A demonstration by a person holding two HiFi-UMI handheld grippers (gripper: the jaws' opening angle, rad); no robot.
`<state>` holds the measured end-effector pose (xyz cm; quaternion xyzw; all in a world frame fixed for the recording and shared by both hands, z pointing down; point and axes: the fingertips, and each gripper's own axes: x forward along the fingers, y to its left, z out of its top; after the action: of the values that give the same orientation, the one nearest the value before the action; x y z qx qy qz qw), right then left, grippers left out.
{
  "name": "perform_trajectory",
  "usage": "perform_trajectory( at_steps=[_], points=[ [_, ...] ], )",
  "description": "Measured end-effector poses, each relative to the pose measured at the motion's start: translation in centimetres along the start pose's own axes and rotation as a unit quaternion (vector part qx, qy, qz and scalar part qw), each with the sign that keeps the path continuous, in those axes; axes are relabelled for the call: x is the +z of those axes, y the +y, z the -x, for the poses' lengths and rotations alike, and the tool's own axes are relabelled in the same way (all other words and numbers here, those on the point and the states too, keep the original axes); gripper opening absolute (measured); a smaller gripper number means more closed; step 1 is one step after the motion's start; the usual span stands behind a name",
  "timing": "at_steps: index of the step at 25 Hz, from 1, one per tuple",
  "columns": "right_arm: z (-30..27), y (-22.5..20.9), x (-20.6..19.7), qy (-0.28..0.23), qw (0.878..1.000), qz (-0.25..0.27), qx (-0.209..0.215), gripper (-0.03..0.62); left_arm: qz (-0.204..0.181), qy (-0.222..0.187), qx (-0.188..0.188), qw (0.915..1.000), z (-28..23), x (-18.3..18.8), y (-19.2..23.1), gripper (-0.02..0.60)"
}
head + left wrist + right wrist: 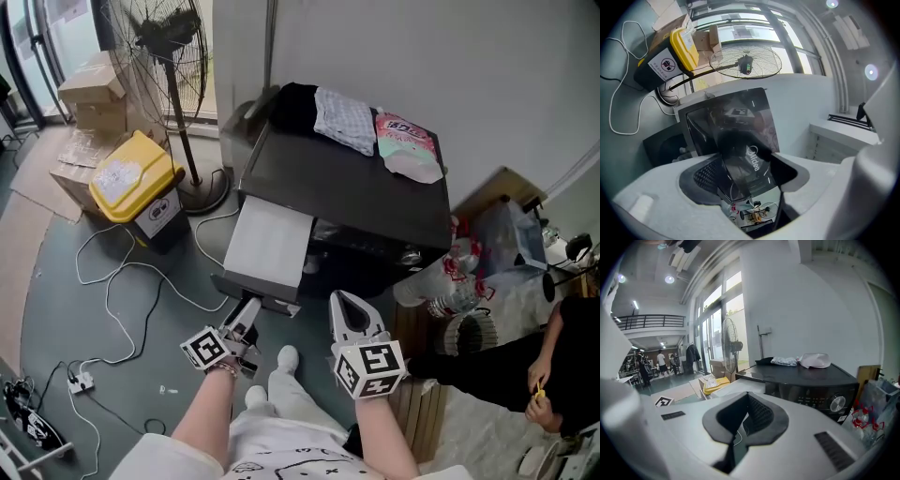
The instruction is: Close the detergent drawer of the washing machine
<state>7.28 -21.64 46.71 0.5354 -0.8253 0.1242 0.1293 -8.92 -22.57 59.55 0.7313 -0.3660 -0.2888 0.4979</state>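
The left gripper [246, 317] is pinching the detergent drawer [267, 246] front between its narrowed fingers. The right gripper [349, 307] is hovering with fingers together, nothing between them.

detergent drawer [267, 246] juts open from washing machine [356, 178]
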Motion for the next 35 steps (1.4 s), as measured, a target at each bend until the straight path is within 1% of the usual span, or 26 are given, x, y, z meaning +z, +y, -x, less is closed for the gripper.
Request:
perform_trajectory(
  at_steps=[5,11,19,33,35],
  points=[
    [-1.1,-1.3,0.2,0.003,1.0,-0.003,0.0,0.0,-0.003,-0.007,-0.002,1.0,-1.1,0.4,0.2,0.319],
    [-2.4,-2.5,0.4,0.005,1.0,-0.011,0.003,0.0,0.021,-0.012,0.006,0.9997,-2.6,0.8,0.6,0.319],
    [-4.6,-4.1,0.6,0.008,1.0,-0.017,0.006,0.0,0.017,-0.015,0.001,0.9997,-4.6,1.7,0.9,0.319],
    [-7.2,-6.0,1.6,0.005,1.0,-0.017,0.023,0.0,0.023,-0.028,0.01,0.9993,-7.6,2.9,1.5,0.319],
    [-7.5,-6.3,1.8,0.005,1.0,-0.015,0.026,0.0,0.018,-0.032,0.011,0.9993,-8.0,3.2,1.5,0.319]
  ],
)
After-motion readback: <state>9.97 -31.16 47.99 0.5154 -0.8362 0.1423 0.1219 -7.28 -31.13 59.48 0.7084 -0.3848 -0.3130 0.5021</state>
